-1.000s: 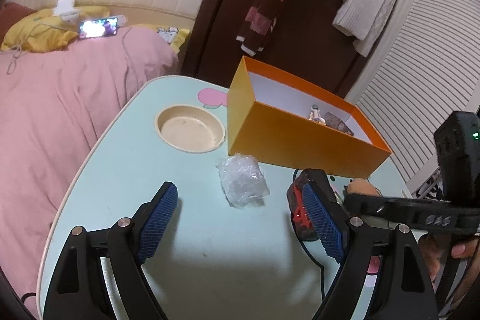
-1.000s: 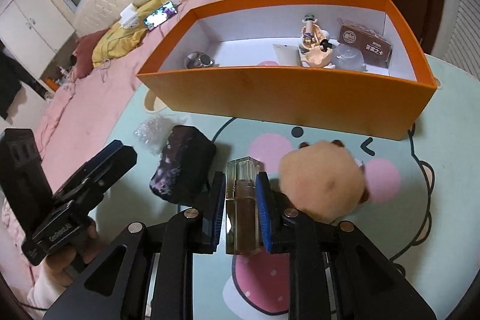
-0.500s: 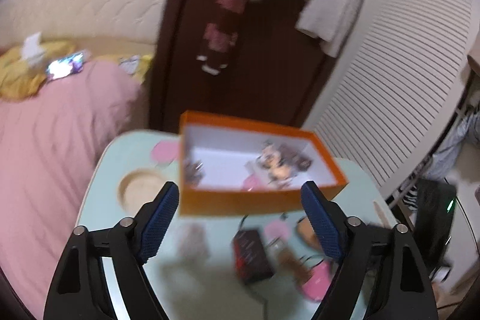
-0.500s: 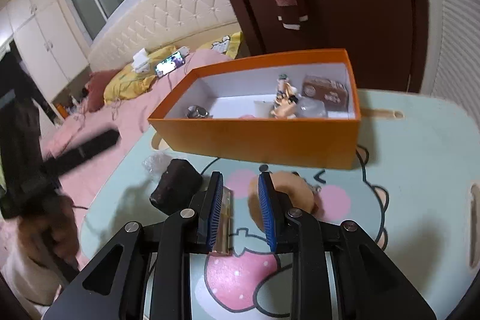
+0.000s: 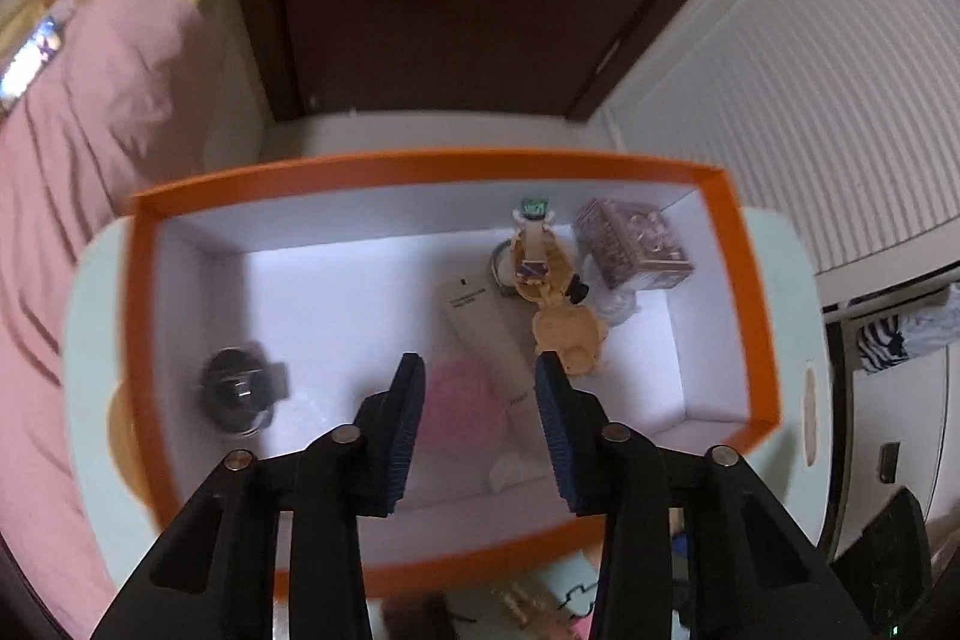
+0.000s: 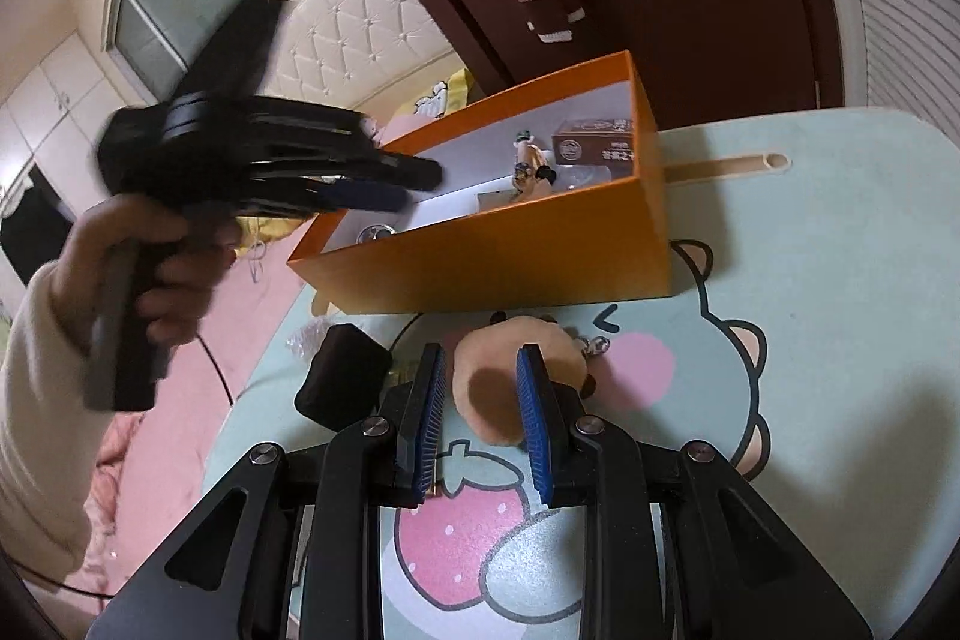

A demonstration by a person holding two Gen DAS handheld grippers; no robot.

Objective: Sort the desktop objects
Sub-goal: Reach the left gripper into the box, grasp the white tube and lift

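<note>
Orange card walls the box (image 5: pixel 744 316), where sorted things already lie — a pink puff (image 5: pixel 462 400), a figurine (image 5: pixel 540 262), a brown packet (image 5: pixel 636 250). The left gripper (image 5: pixel 479 403) hangs over the box pointing steeply down, its jaws closing on nothing that I can see. The right gripper (image 6: pixel 479 415) sits low over the table (image 6: pixel 840 232), jaws narrow, a thin bottle (image 6: pixel 437 466) seemingly against the left pad, though whether it is clamped is unclear. The tan plush (image 6: pixel 510 370) lies on the table beyond those fingers, not yet boxed.
</note>
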